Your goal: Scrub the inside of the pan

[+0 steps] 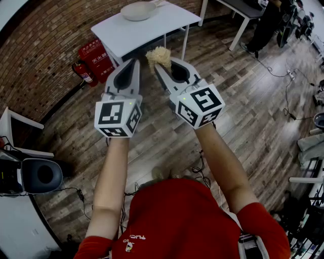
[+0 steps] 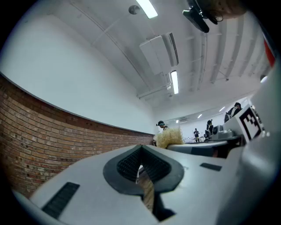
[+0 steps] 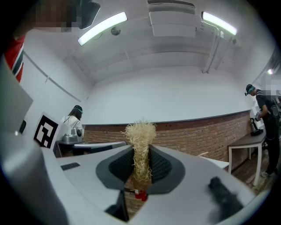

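Far table (image 1: 126, 35) holds the pan (image 1: 139, 10); right hand-held gripper (image 1: 163, 68) pinches a wispy scrubber (image 1: 158, 54) that scrubbing could tear loose; left hand-held gripper (image 1: 134, 65) clenched, empty.

The red box (image 1: 97, 59) carries white Chinese characters, too small to read.

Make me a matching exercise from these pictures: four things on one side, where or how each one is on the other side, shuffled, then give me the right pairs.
Things
1. left gripper
2. right gripper
3. pan
4. fire extinguisher

Place or state
A. on the white table
B. shut on the straw-coloured scrubber
C. on the floor by the brick wall
D. shut, with nothing between the jaws

Pairs: 1-D, 2-B, 3-A, 4-C
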A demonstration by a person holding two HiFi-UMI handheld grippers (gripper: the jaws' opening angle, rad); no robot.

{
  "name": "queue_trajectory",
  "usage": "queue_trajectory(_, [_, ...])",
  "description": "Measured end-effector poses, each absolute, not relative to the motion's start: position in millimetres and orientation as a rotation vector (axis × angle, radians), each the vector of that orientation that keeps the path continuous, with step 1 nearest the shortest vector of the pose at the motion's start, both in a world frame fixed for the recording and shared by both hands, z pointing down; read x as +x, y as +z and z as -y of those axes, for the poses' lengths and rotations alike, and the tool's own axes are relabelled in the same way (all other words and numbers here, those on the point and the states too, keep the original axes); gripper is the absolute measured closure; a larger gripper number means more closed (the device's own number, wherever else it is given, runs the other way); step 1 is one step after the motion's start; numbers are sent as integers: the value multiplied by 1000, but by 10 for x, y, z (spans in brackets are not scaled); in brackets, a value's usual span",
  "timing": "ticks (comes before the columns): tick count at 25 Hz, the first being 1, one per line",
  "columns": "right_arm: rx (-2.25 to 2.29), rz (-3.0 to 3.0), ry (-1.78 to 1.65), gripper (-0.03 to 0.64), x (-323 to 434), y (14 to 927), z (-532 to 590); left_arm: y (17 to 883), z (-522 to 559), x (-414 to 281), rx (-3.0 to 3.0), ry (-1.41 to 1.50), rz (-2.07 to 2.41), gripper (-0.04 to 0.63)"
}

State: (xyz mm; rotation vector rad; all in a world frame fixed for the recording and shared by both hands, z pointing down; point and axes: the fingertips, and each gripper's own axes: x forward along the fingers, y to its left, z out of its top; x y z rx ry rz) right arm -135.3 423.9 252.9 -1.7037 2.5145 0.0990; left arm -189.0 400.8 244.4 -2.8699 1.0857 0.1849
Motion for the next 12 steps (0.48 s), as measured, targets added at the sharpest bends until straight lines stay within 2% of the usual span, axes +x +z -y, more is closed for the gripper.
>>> queue_trajectory(12, [-1676, -2499, 78, 531, -1336, 2538, -4236, 2482, -4004, -1880, -2883, 190, -1093, 581])
